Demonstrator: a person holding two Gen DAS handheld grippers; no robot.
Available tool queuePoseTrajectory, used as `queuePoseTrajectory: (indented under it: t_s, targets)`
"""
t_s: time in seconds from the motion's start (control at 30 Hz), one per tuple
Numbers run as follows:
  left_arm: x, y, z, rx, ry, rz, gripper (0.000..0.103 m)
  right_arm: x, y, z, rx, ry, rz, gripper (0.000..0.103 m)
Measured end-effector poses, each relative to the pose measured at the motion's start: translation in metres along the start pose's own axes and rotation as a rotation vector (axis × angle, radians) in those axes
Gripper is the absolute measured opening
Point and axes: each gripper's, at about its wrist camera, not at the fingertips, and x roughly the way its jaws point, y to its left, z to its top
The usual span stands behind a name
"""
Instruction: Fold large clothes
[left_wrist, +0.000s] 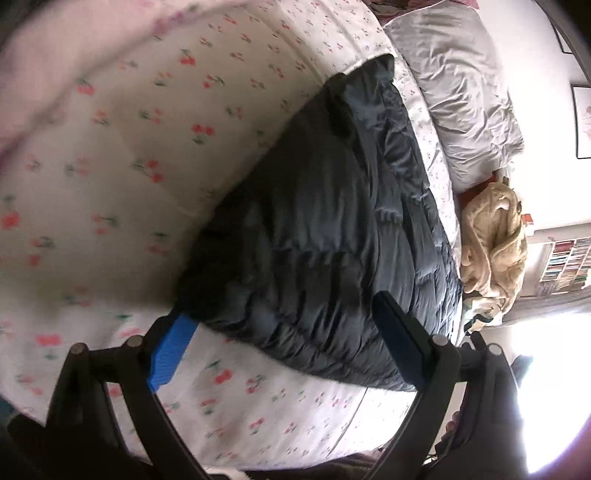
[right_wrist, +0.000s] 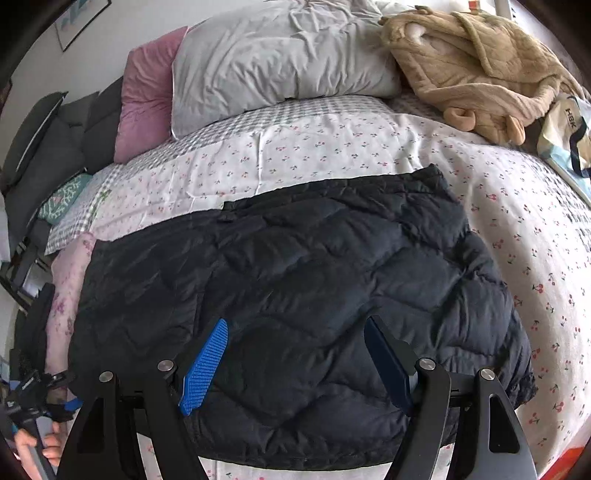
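Note:
A black quilted puffer jacket (right_wrist: 295, 266) lies folded into a rough rectangle on the cherry-print bed cover (right_wrist: 369, 144). In the right wrist view my right gripper (right_wrist: 295, 354) hangs open over the jacket's near half, and its blue pads (right_wrist: 205, 365) touch nothing. In the left wrist view the jacket (left_wrist: 332, 229) runs away from me. My left gripper (left_wrist: 284, 332) stands wide open at its near end, one pad (left_wrist: 171, 347) beside the corner and the other over the edge, neither pressing on it. A hand (right_wrist: 37, 446) on the left gripper's handle shows at the lower left.
At the head of the bed sit a grey pillow (right_wrist: 280, 55) and a pink cushion (right_wrist: 144, 96), with dark cushions (right_wrist: 55, 140) to the left. A tan fleece garment (right_wrist: 480, 70) and a printed tote bag (right_wrist: 569, 136) lie at the far right. A bookshelf (left_wrist: 565, 266) stands beyond the bed.

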Motion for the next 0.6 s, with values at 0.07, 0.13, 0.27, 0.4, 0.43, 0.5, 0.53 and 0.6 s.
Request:
queuePoseTrajectory:
  t_s: [0.07,0.13,0.27,0.4,0.43,0.5,0.53,0.6]
  targets:
    - [0.011,-0.008,-0.001,0.002,-0.009,-0.040,0.089,0.004,0.004,-0.001,-0.008,0.006,-0.005,0.078]
    - [0.021,-0.015,-0.002,-0.006,-0.036,-0.077,0.089,0.006,0.004,-0.001,-0.014,0.010,-0.008,0.078]
    - [0.027,-0.014,0.004,-0.062,-0.114,-0.085,0.078,0.014,0.010,-0.002,-0.036,0.011,-0.024,0.078]
    - [0.019,-0.018,0.013,-0.119,-0.182,-0.121,0.026,0.015,0.023,-0.003,-0.065,-0.037,-0.023,0.078]
    - [0.007,-0.026,0.014,-0.101,-0.211,-0.124,0.021,0.014,0.028,-0.002,-0.073,-0.055,-0.008,0.077]
    - [-0.012,-0.042,0.013,-0.038,-0.262,-0.126,0.018,0.013,0.038,-0.002,-0.085,-0.076,0.017,0.076]
    - [-0.027,-0.054,0.011,0.020,-0.306,-0.121,0.017,0.013,0.045,-0.002,-0.096,-0.087,0.032,0.072]
    - [-0.047,-0.068,0.004,0.092,-0.363,-0.108,0.017,0.014,0.062,-0.002,-0.132,-0.092,0.067,0.063]
